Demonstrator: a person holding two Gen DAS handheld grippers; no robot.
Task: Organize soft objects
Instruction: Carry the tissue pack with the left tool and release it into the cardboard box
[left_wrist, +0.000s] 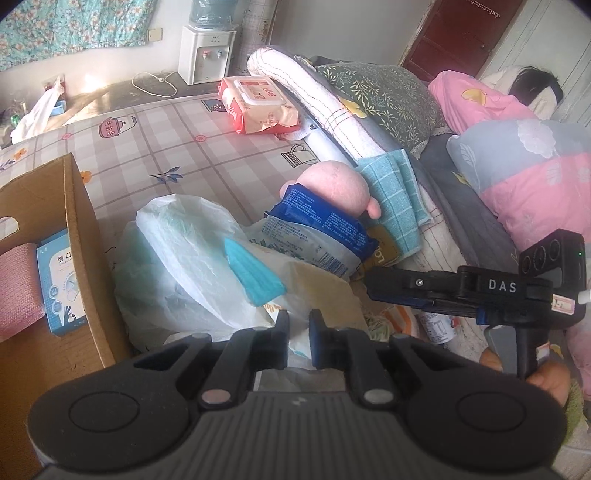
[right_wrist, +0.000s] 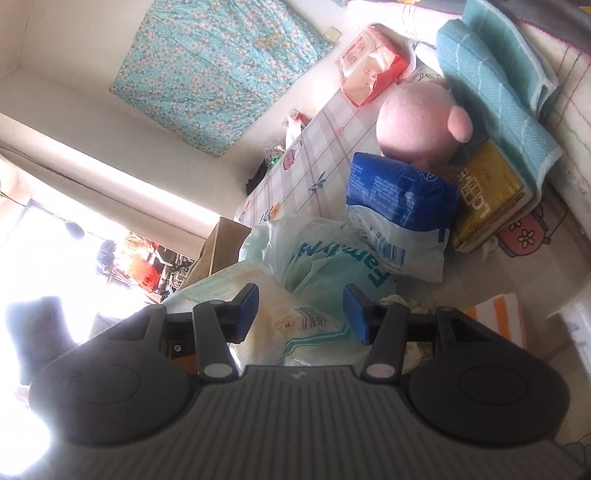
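Note:
A white plastic bag (left_wrist: 184, 258) lies on the bed beside a cardboard box (left_wrist: 77, 229). My left gripper (left_wrist: 298, 341) is shut on the bag's near edge. A cream soft pack (right_wrist: 280, 317) lies between the fingers of my open right gripper (right_wrist: 301, 314), which also shows from the side in the left wrist view (left_wrist: 373, 286). Behind are a blue-and-white pack (left_wrist: 321, 229) (right_wrist: 399, 206), a pink plush toy (left_wrist: 336, 184) (right_wrist: 421, 122), a gold pack (right_wrist: 491, 195) and a teal towel (left_wrist: 395, 192) (right_wrist: 495, 81).
The box holds a pink cloth (left_wrist: 18, 284) and a blue carton (left_wrist: 61, 288). A red wipes pack (left_wrist: 258, 103) lies farther up the bed. Folded quilts and pillows (left_wrist: 369, 96) line the right side. A person under a pink blanket (left_wrist: 480, 99) lies at far right.

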